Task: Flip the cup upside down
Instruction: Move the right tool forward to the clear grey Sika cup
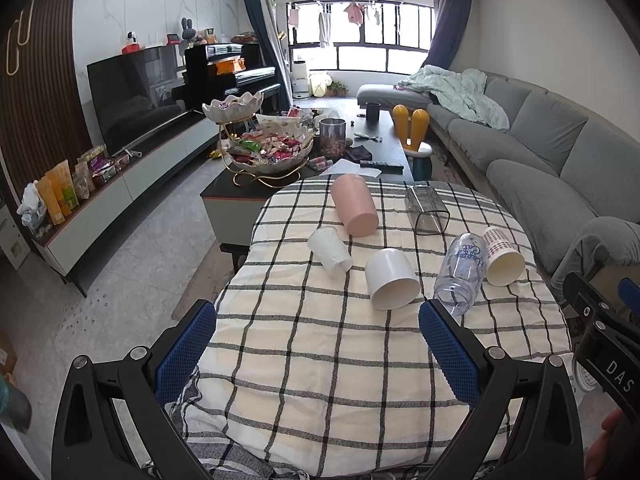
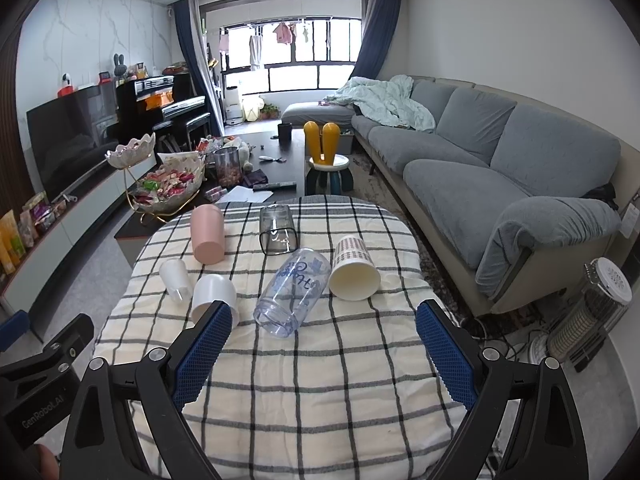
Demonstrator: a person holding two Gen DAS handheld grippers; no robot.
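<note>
I am holding both grippers low over the near edge of the checked tablecloth [image 1: 320,360], each with its blue-padded fingers spread wide and gripping nothing. The left gripper [image 1: 318,344] is sitting just short of the white cup [image 1: 390,278], which is lying on its side near the middle of the cloth with its mouth facing me. The right gripper [image 2: 324,344] is pointing at the clear bottle [image 2: 294,292], also lying on its side, mouth toward me, just beside the white cup.

Six vessels are lying tipped over on the cloth. The patterned paper cup [image 2: 354,272] is resting just beside the clear bottle toward the right edge. The small translucent cup [image 1: 330,250] is lying toward the left edge, near the white cup. The pink cup [image 1: 354,204] and the smoky square-mouthed cup [image 1: 426,210] are lying along the far edge, apart from each other.

Beyond the far edge I am seeing a dark coffee table [image 1: 394,148] carrying a tiered snack bowl [image 1: 272,148], and a grey sofa [image 2: 460,184] along the right.
</note>
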